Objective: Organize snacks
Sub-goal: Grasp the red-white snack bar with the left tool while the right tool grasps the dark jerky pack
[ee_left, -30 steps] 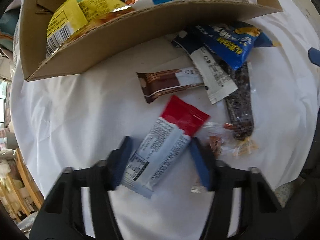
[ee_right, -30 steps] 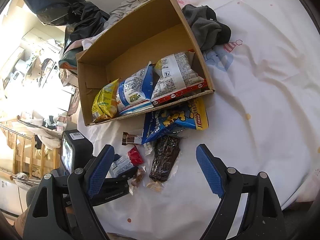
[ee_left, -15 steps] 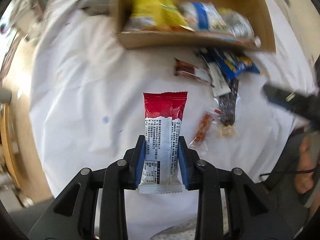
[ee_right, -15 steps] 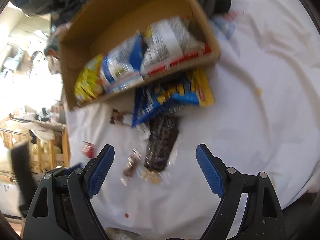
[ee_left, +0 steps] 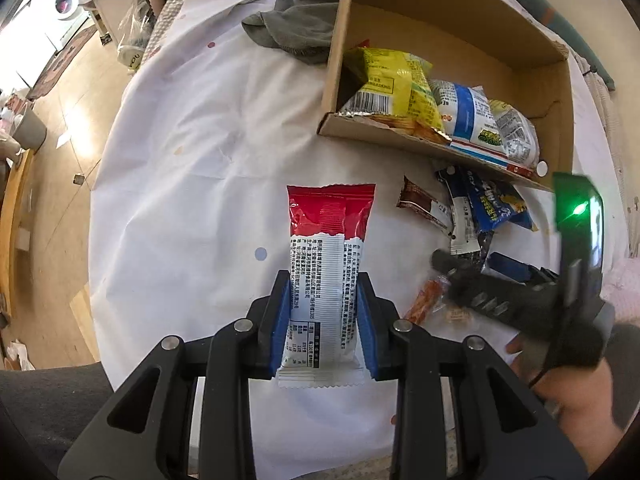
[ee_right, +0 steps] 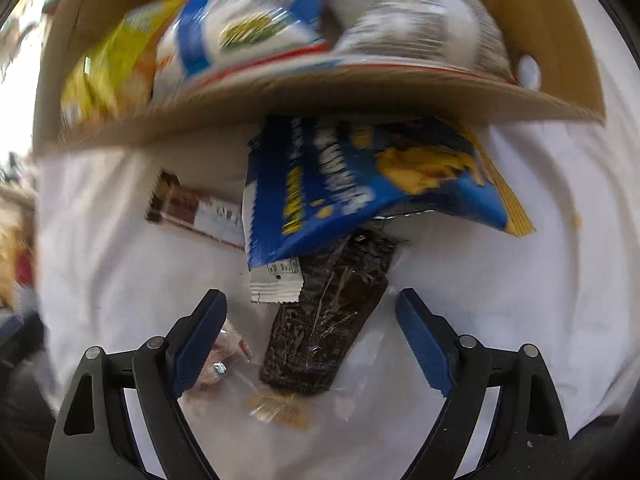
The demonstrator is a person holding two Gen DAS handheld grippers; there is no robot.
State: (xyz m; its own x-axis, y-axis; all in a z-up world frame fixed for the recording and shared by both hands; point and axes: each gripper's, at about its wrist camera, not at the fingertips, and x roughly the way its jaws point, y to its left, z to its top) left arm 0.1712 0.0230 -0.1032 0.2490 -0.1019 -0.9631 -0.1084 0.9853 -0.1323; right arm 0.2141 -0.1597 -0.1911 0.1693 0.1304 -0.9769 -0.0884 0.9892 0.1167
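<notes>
My left gripper (ee_left: 323,320) is clamped on the red-and-white snack packet (ee_left: 326,276), its blue pads pressing both long sides; the packet has a glossy red far end, a white body dense with black print and crimped seals, and it hangs above the white cloth (ee_left: 192,168), left of the cardboard box (ee_left: 452,28). My right gripper (ee_right: 311,338) is spreading wider around the dark clear-wrapped snack (ee_right: 324,328), pads clear of it.

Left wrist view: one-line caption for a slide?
Left gripper shut on a red-and-white snack pack above the white cloth, cardboard box of snacks beyond.
</notes>
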